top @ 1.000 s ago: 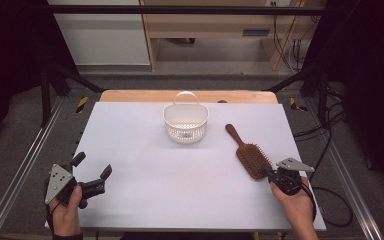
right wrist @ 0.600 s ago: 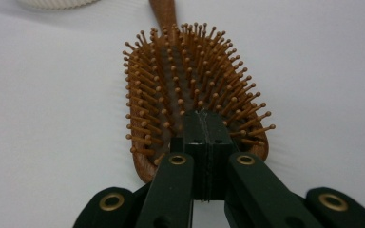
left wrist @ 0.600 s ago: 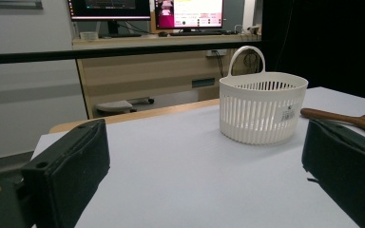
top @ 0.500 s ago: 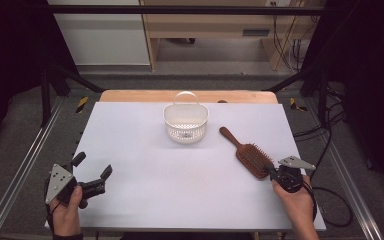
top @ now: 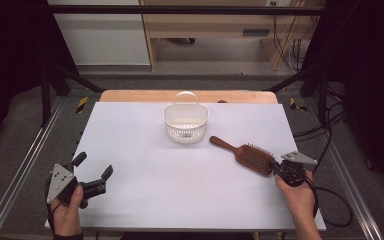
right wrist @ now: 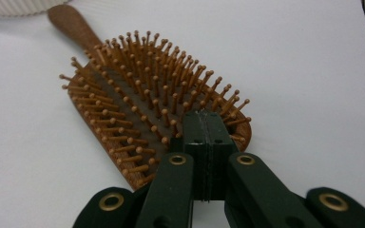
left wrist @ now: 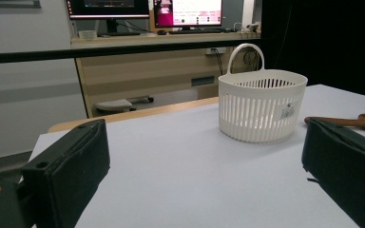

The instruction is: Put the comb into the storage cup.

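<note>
A brown wooden hairbrush (top: 247,156) lies bristles up on the white table top (top: 180,190), right of centre, with its handle pointing up and left. My right gripper (top: 276,170) is shut, its tips resting among the bristles at the near end of the brush head (right wrist: 123,95); the right gripper (right wrist: 210,116) has its pads pressed flat together. A white slotted basket (top: 185,122) with a loop handle stands at the middle back. My left gripper (top: 94,165) is held open at the near left, nothing between its jaws; the left gripper view (left wrist: 204,175) looks across at the basket (left wrist: 261,107).
A wooden strip (top: 130,95) runs along the table's far edge. Metal rails (top: 25,170) flank the table. Cables (top: 330,210) trail on the floor at the right. Beyond the table stand a shelf and monitors (left wrist: 147,9).
The hairbrush has turned: its handle end has swung left and nearer, and the head has shifted slightly left. The right gripper nudged along with it. The left gripper has stayed put.
</note>
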Demonstrator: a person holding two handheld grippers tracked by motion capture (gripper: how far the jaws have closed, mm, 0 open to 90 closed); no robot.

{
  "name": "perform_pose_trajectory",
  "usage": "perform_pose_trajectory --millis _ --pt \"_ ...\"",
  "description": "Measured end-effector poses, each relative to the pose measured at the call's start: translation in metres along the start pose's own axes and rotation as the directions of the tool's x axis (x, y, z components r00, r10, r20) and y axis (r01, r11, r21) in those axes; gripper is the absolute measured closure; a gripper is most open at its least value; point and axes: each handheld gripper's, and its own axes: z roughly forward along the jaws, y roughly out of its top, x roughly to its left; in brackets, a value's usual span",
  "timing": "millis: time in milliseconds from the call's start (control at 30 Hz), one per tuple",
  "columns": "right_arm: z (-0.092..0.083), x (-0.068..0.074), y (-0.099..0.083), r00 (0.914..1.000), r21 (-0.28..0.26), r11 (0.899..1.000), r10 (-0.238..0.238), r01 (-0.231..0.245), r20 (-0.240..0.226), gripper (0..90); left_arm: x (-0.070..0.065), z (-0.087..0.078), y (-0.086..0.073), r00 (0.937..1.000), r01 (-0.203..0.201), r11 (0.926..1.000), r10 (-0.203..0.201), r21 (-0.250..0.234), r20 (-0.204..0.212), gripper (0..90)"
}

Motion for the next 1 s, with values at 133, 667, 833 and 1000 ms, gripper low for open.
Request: perform_pose_trajectory --millis 133,667,833,1000 --pt "0.002 -0.003 0.001 1.0 -0.001 1.0 0.003 -0.003 0.005 90.0 0.0 0.0 0.0 1.0 -0.001 1.0 0.001 0.001 0.001 2.1" --pt "0.012 -0.011 0.008 0.9994 0.006 1.0 -0.004 0.004 0.035 90.0 -0.001 0.001 -0.001 1.0 -0.007 0.9999 0.007 0.011 0.003 2.1" --pt "0.015 -0.013 0.011 0.9991 0.006 1.0 -0.007 0.006 0.042 90.0 -0.002 0.001 -0.001 1.0 -0.007 0.9999 0.007 0.014 0.006 2.1" --pt "0.02 -0.014 0.015 0.998 0.01 1.0 -0.03 0.03 0.055 90.0 -0.003 0.002 -0.001 0.9999 -0.012 0.9997 0.012 0.023 0.007 2.1"
